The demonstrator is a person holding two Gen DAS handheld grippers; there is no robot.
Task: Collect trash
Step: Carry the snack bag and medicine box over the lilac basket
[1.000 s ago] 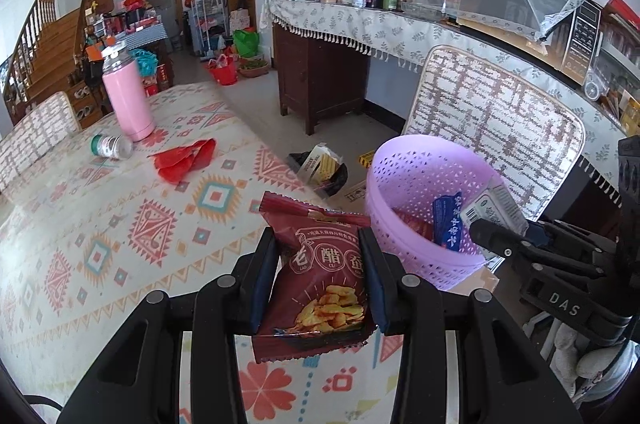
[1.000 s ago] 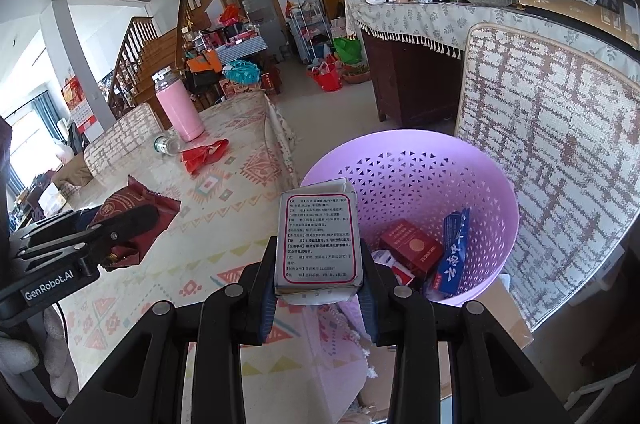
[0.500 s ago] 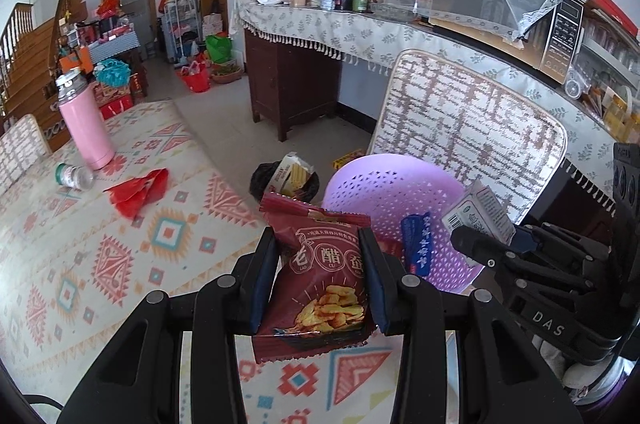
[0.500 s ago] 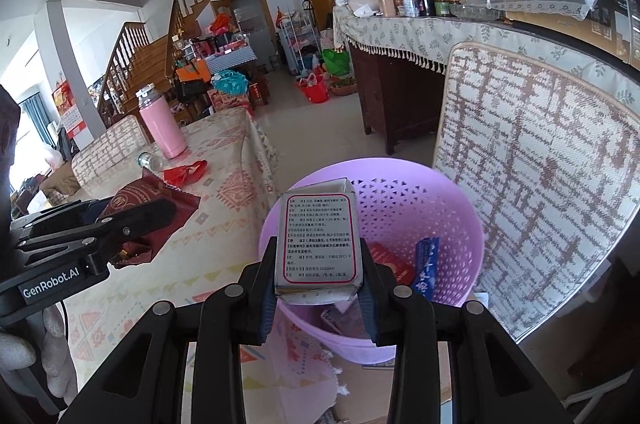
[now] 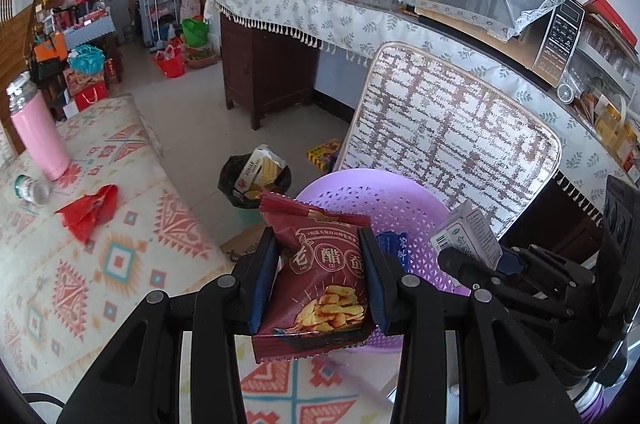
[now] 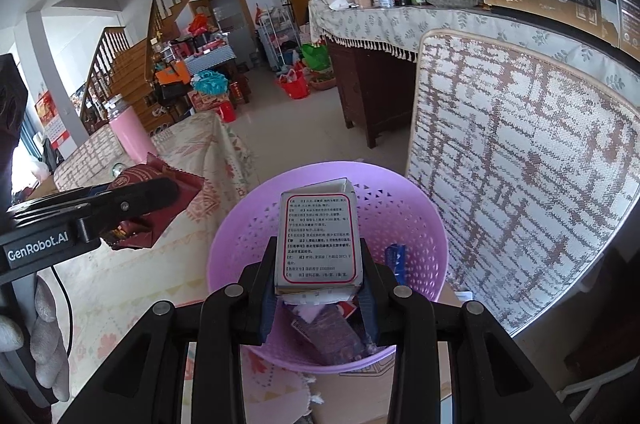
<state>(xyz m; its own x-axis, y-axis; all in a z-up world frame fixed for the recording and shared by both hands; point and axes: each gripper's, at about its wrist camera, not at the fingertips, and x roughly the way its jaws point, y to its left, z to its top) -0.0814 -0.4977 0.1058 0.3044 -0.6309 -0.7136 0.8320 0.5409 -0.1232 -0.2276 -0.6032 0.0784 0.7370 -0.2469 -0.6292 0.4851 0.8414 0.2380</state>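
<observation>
Both claws carry trash to the purple basket (image 6: pixel 240 224).

The left claw (image 5: pixel 320 280) is clamped on one red snack bag (image 5: pixel 320 272), hanging near the basket's rim; the right claw (image 6: pixel 318 284) is clamped on one grey carton (image 6: pixel 318 240) above the basket's mouth. Let go now, the bag may catch the rim and fall to the floor. Two scraps remain on the table (image 5: pixel 120 264): a red wrapper (image 5: pixel 88 212) and, seemingly, a small jar (image 5: pixel 32 188).
</observation>
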